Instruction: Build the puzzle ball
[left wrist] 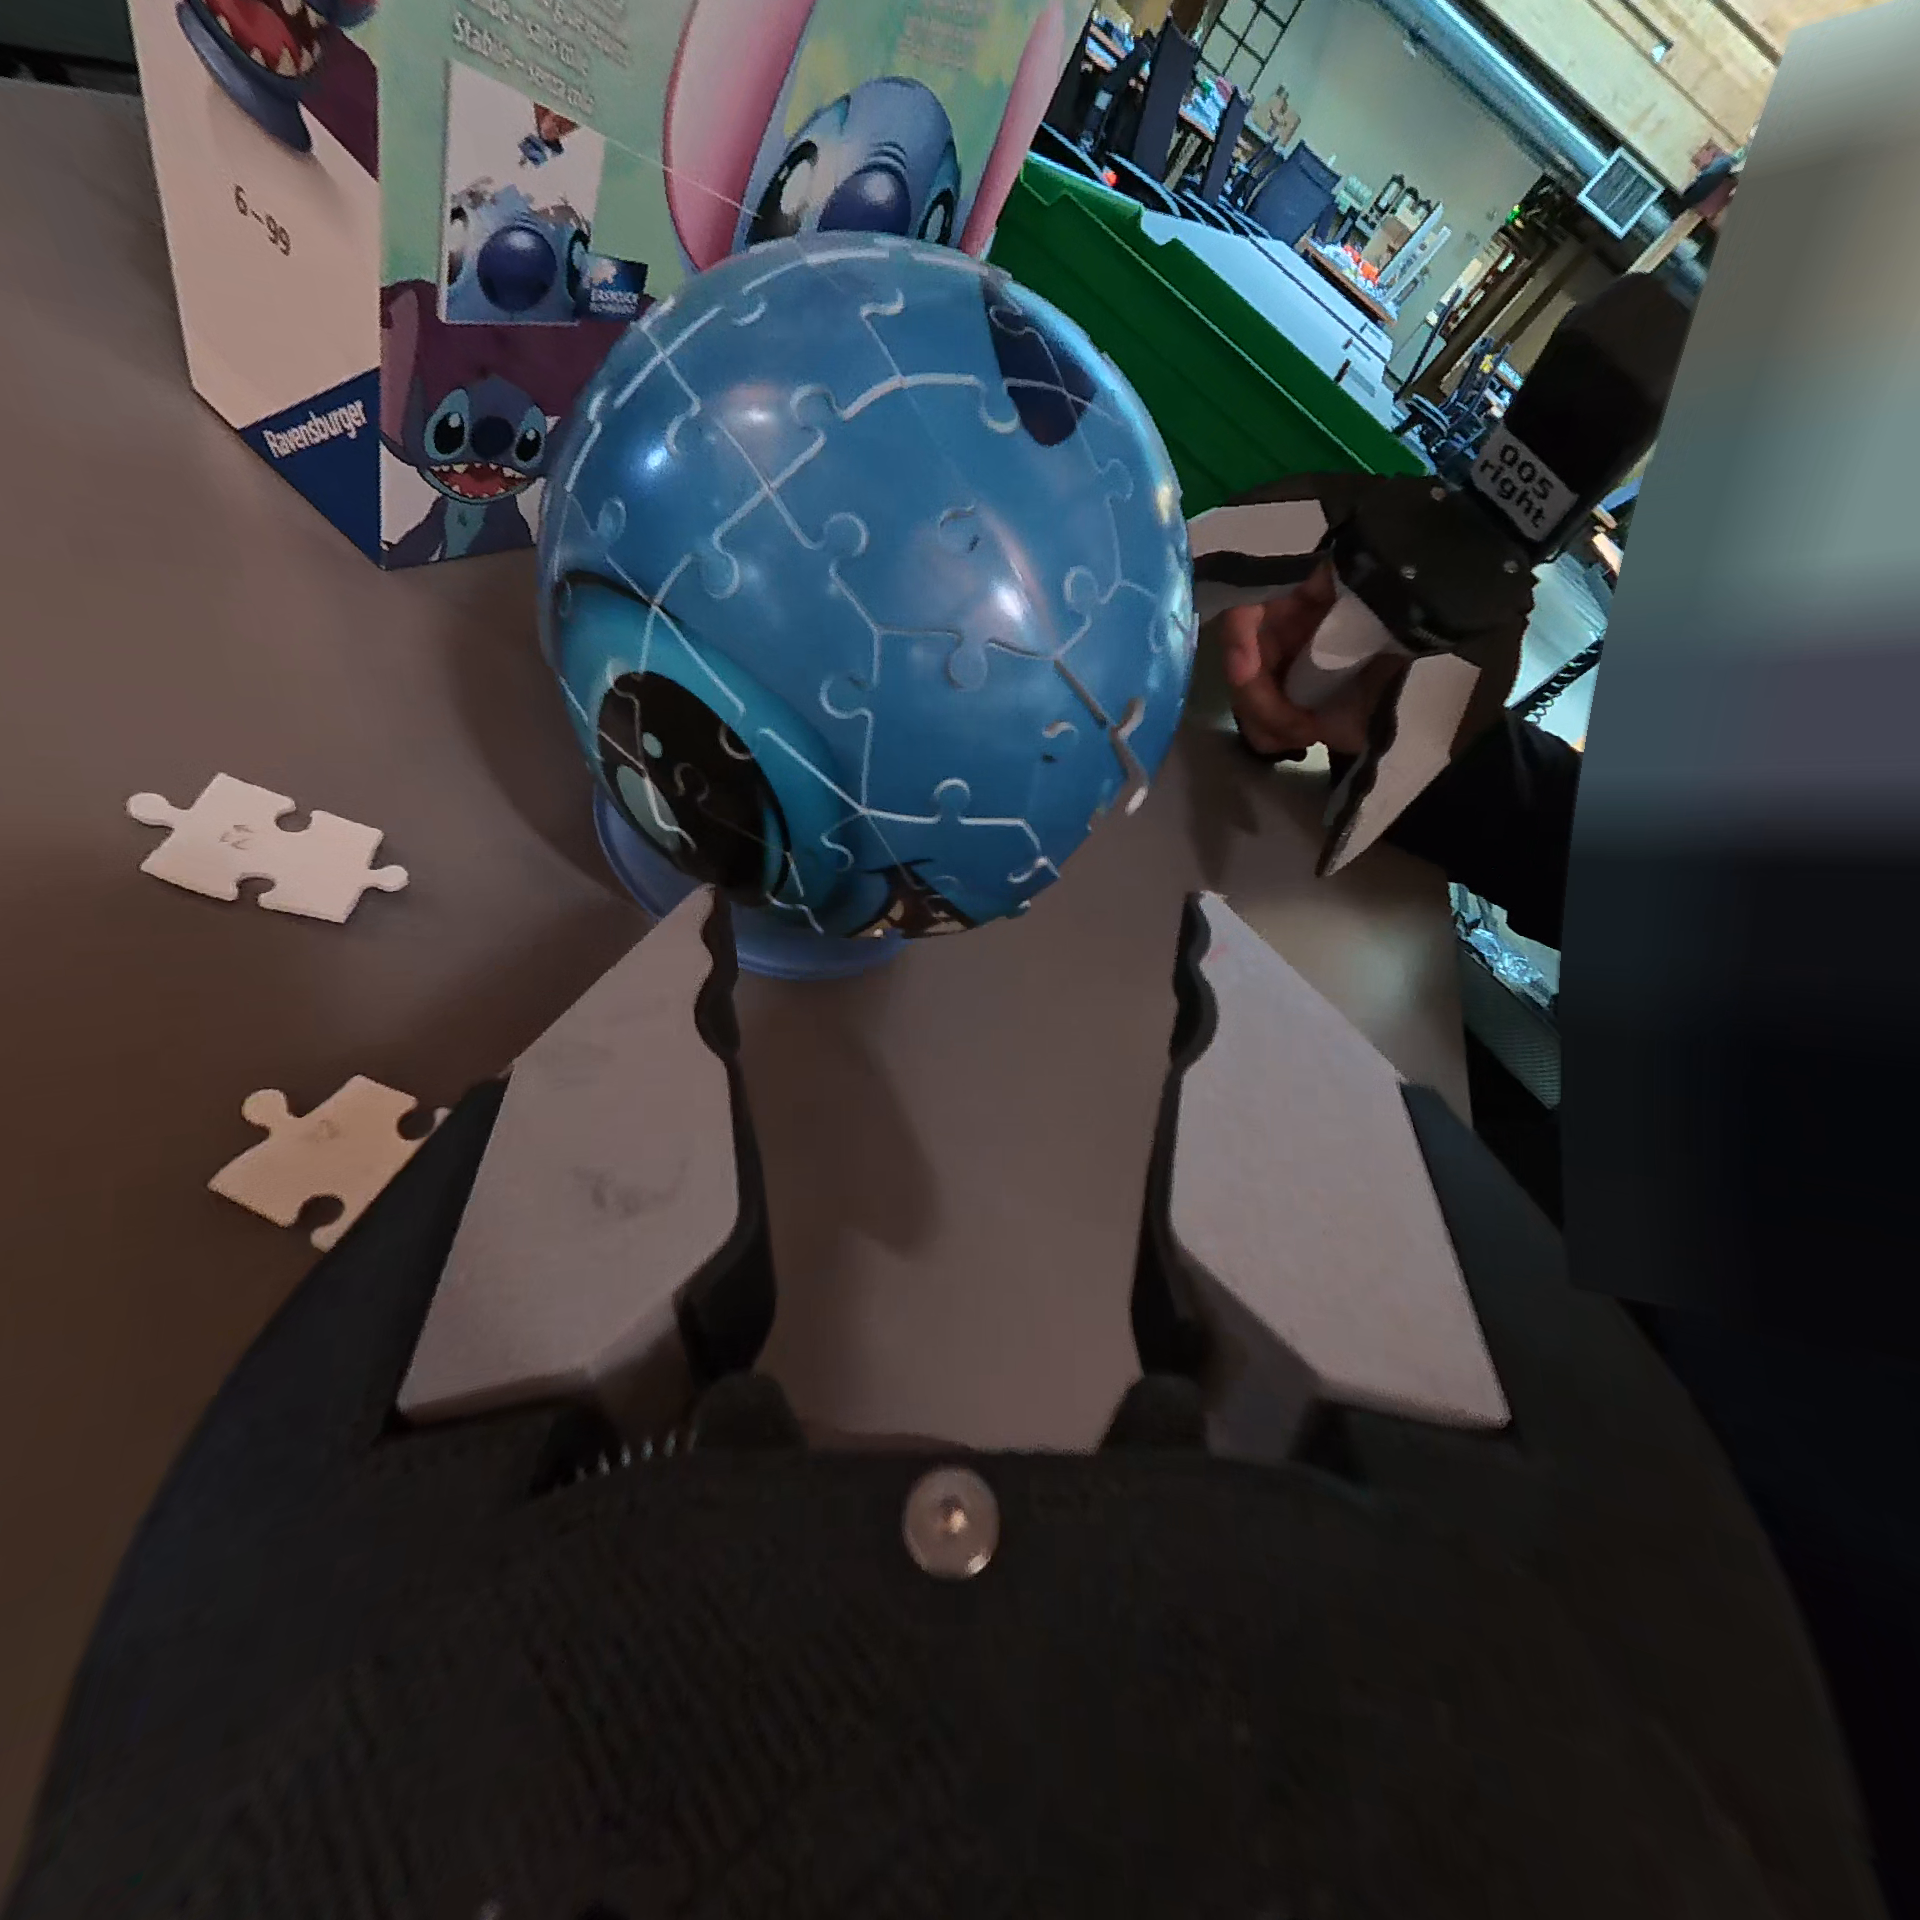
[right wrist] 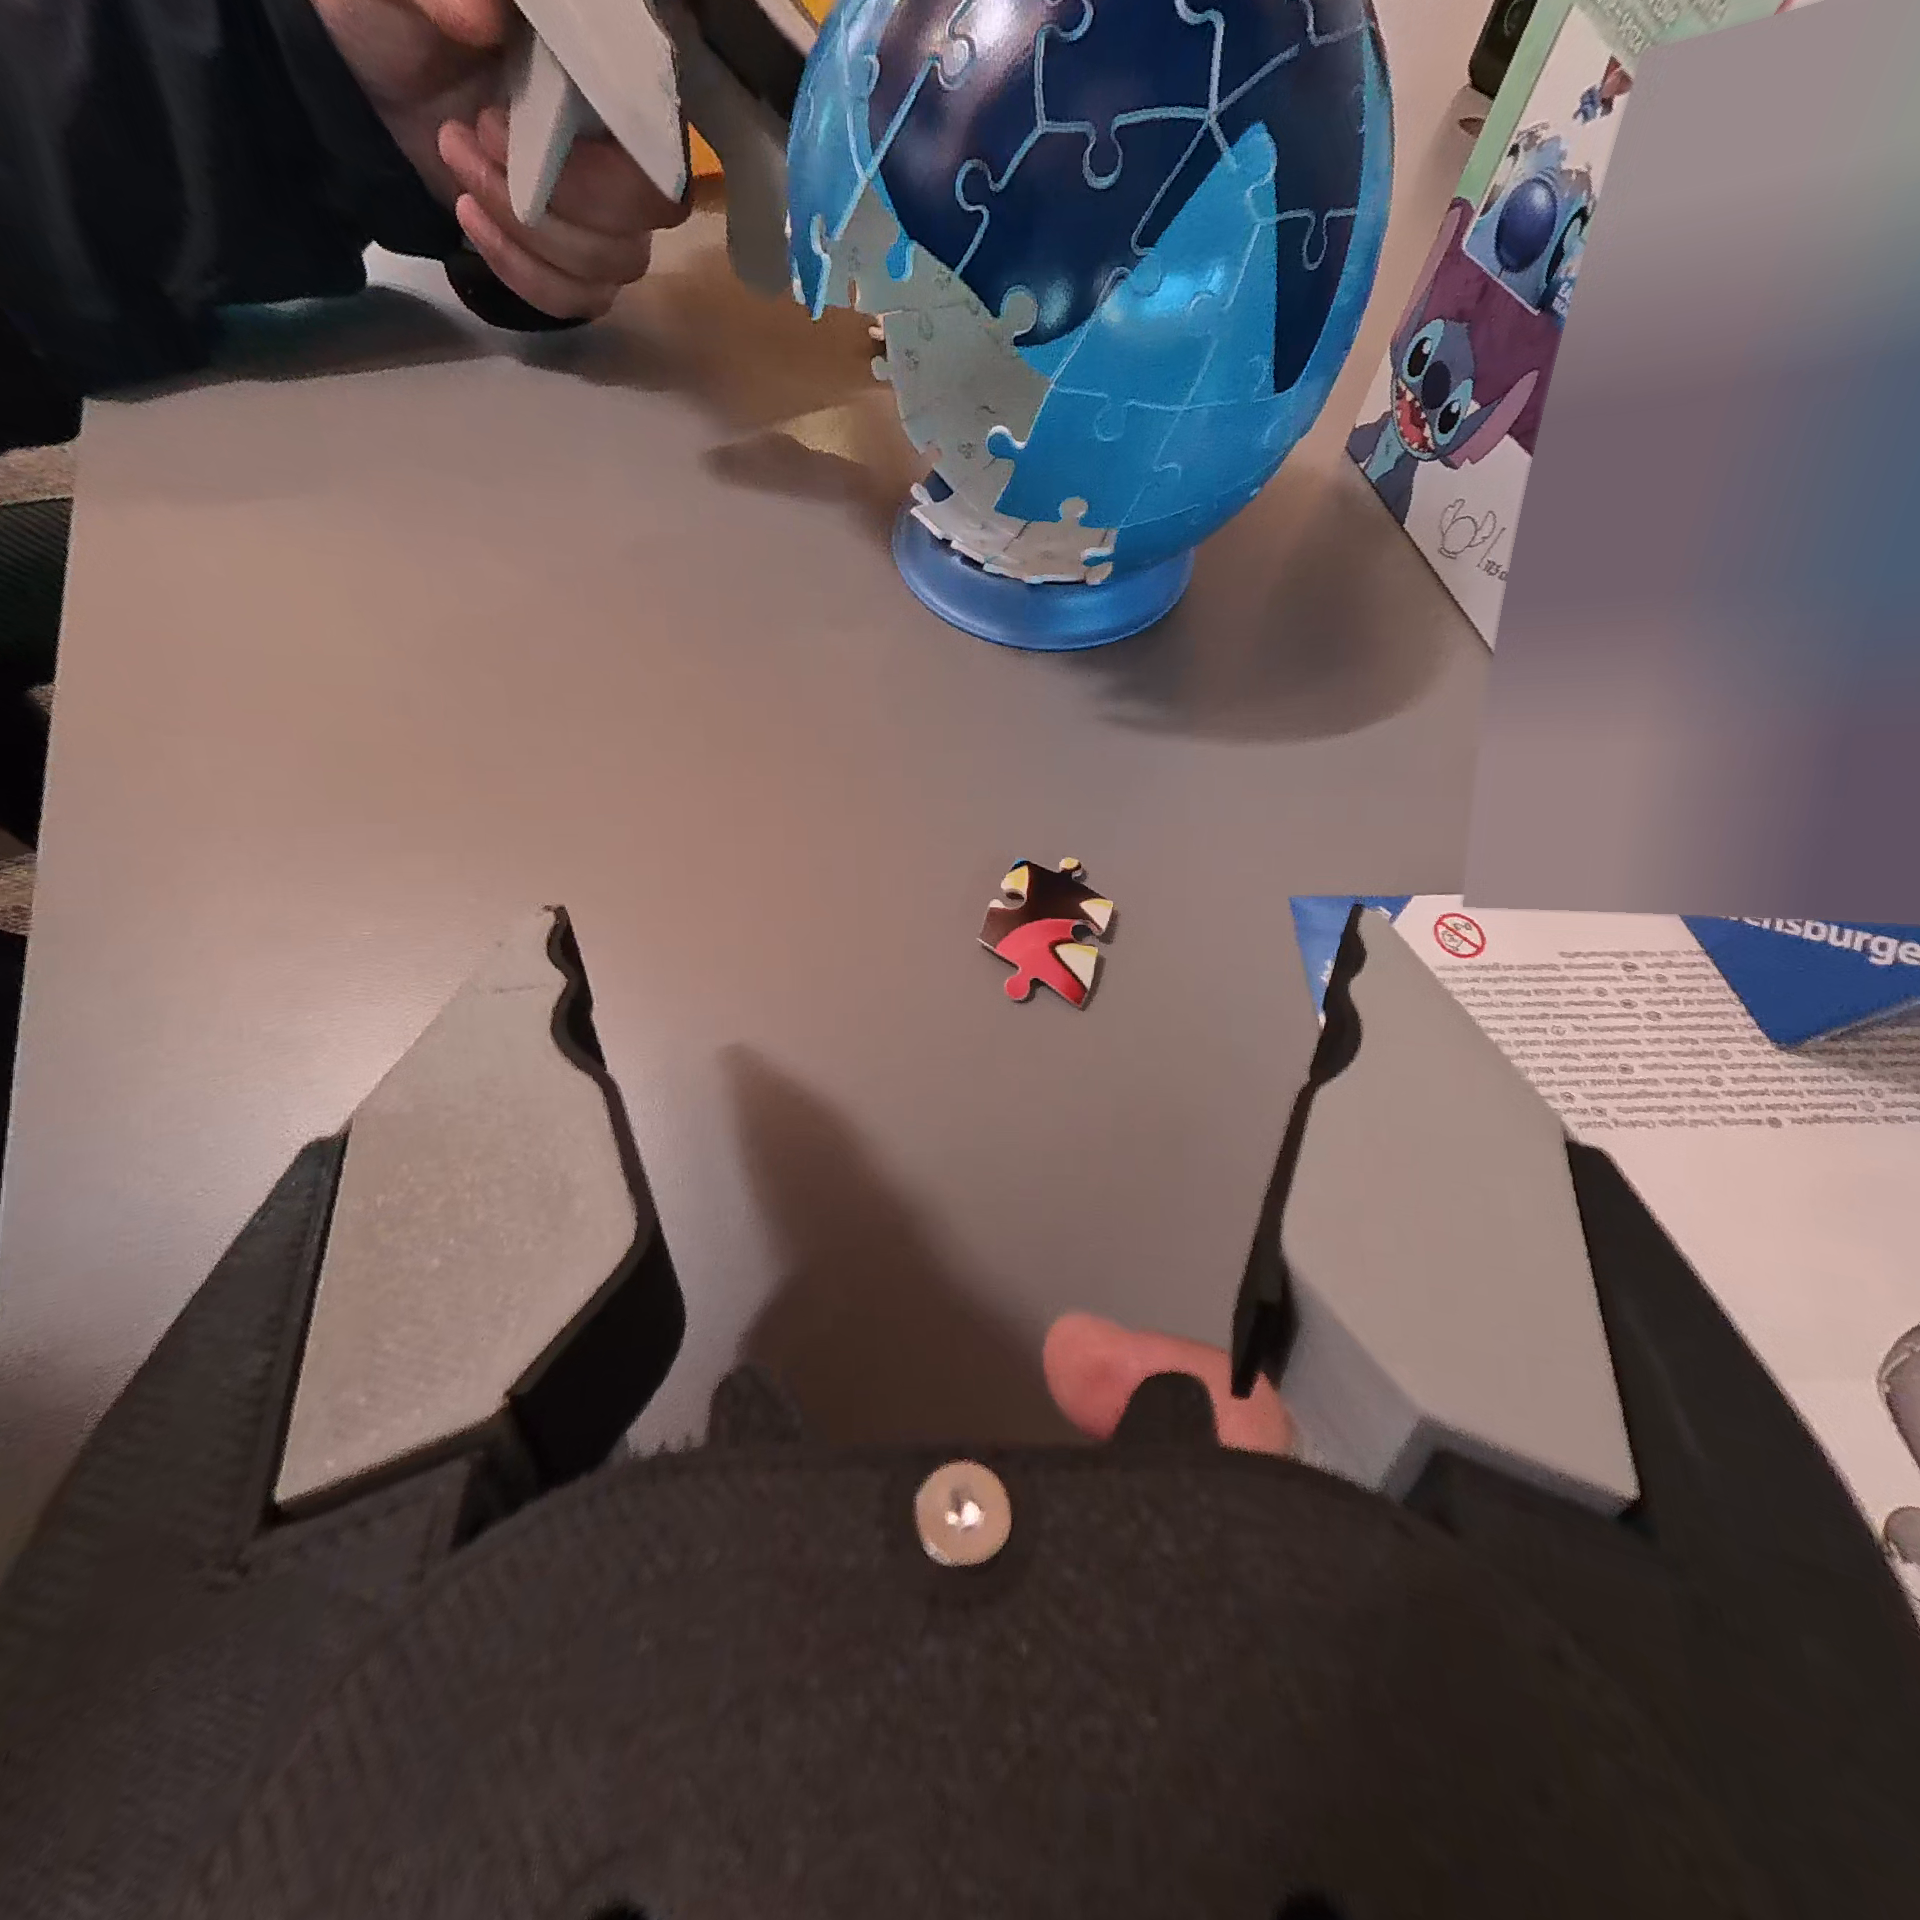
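upright, puzzle ball (right wrist: 1101, 260) (eye sideways)

Big open workshop/lab-type hall: upper right of left wrist view shows rows of dark chairs (left wrist: 1195, 114) & long tables, bare wall w/ exposed duct (left wrist: 1538, 135), vent, green bin (left wrist: 1174, 301) behind plain grey desk (left wrist: 312, 644).

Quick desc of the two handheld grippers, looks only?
Both match: the left gripper and right gripper have black textured printed bodies, a silver screw at centre, and wedge-shaped grey fingers with wavy black inner pads. The right one's black handle carries a white sticker. The person wears dark sleeves.
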Demonstrator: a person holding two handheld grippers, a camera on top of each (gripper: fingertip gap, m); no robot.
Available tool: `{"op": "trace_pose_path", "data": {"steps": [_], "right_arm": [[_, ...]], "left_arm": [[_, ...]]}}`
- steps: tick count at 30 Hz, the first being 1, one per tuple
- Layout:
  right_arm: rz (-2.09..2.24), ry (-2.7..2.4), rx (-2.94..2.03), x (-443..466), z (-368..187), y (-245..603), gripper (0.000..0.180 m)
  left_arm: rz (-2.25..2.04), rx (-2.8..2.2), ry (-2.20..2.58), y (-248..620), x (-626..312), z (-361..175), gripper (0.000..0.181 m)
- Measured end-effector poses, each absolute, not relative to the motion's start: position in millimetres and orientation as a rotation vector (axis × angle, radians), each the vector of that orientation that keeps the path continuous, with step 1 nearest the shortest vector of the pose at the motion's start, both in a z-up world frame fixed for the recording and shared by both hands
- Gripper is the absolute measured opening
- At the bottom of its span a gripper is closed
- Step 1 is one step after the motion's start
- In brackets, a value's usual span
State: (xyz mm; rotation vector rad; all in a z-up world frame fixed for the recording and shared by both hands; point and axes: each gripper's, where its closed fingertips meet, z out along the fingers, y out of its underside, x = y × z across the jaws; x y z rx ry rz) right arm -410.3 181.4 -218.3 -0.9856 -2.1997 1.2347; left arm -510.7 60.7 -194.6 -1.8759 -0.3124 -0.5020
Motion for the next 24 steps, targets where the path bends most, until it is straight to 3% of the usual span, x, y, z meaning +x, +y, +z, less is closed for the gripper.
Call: {"op": "trace_pose_path", "data": {"steps": [7,16,23,24], "right_arm": [[1.147,-2.245,-0.96,-408.9,-227.1,184.7,0.12],[1.016,-2.245,-1.036,-419.0,-238.6,202.5,0.07],[0.979,-2.3,-1.17,-430.3,-252.2,189.3,0.052],[0.97,-2.287,-1.176,-432.7,-251.8,190.4,0.039]], "left_arm": [[-0.556,-1.932,-0.247,61.2,-492.0,-203.0,0.081],[-0.607,-1.957,-0.182,57.7,-475.3,-202.5,0.075],[-0.518,-1.935,-0.236,49.4,-494.7,-196.0,0.072],[-0.506,-1.935,-0.239,48.4,-495.9,-195.9,0.072]]}}
